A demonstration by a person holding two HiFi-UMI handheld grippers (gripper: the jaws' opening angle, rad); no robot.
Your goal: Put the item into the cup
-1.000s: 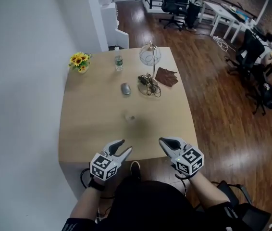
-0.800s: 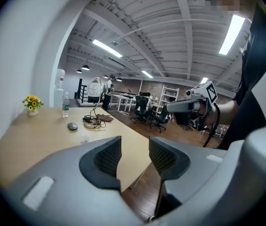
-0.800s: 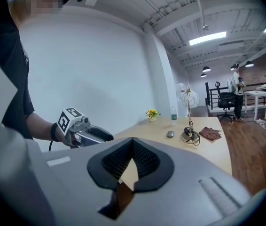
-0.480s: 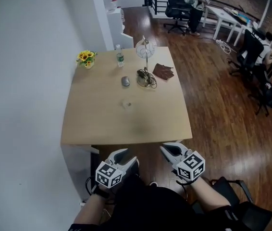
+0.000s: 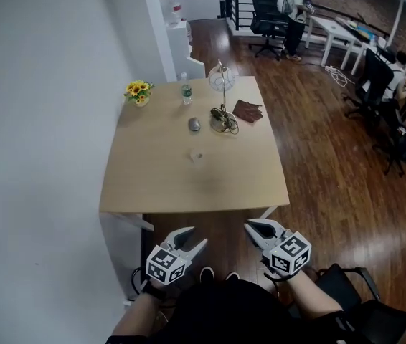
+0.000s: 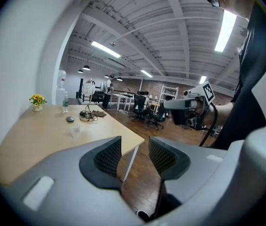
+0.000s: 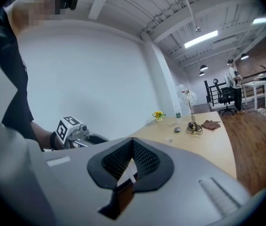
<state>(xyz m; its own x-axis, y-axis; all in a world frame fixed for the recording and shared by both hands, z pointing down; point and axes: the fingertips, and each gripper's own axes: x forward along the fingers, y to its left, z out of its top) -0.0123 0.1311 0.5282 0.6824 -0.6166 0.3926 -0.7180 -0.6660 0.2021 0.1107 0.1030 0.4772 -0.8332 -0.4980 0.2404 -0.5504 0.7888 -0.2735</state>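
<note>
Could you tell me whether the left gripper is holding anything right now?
No, the left gripper has its jaws apart, and nothing sits between them, just the floor beyond.

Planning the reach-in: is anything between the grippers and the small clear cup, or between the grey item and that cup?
Nothing visible. The left gripper and right gripper hang off the near edge of the table; only bare tabletop separates that edge from the cup, and the cup from the grey item beyond it.
</note>
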